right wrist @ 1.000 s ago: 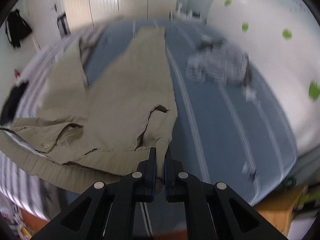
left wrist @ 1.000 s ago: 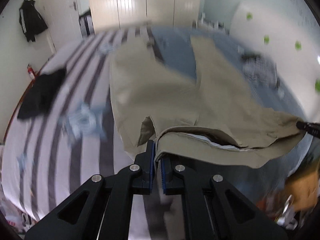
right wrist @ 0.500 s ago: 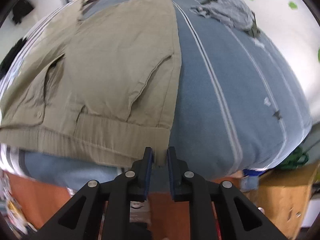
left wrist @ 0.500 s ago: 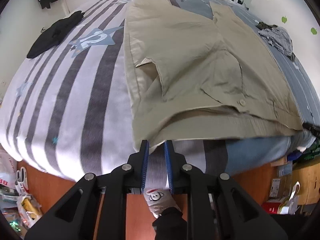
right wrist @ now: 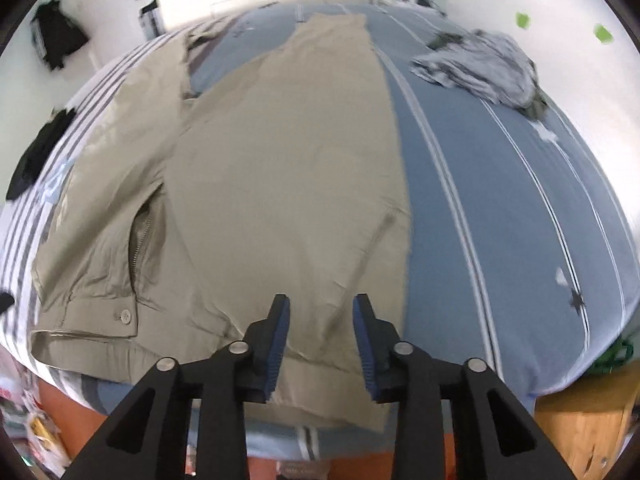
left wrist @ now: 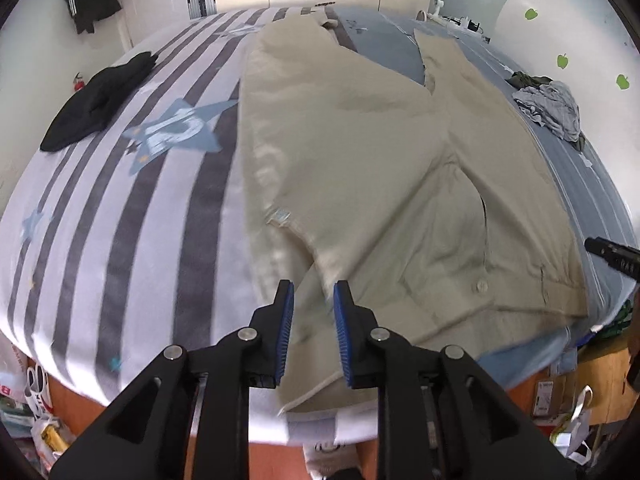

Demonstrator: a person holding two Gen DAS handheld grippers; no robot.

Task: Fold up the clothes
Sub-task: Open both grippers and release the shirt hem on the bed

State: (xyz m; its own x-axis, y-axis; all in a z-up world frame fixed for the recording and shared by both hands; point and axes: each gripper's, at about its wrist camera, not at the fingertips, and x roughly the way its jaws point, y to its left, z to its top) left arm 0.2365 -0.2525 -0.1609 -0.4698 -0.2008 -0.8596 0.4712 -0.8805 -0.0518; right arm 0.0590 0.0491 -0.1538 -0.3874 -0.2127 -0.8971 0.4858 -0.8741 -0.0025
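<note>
Flanking trousers [left wrist: 360,152] | black garment [left wrist: 96,104] (left) | grey heap [left wrist: 550,106] (right)

Your left gripper [left wrist: 313,334] hides the near waistband corner of the khaki trousers [left wrist: 360,152]; you cannot tell whether its pads touch the cloth. Same for the right gripper [right wrist: 322,338] at lower centre. Motion blur smears the bedcover [left wrist: 120,200] at left and the trousers' left edge. The far leg hems, top centre, curve away, too small to read. A black object [left wrist: 612,258] is cut off at the right edge. The clutter [left wrist: 28,400] under the bed, lower left, is indistinct. The grey heap [right wrist: 480,66], upper right, is blurred.
</note>
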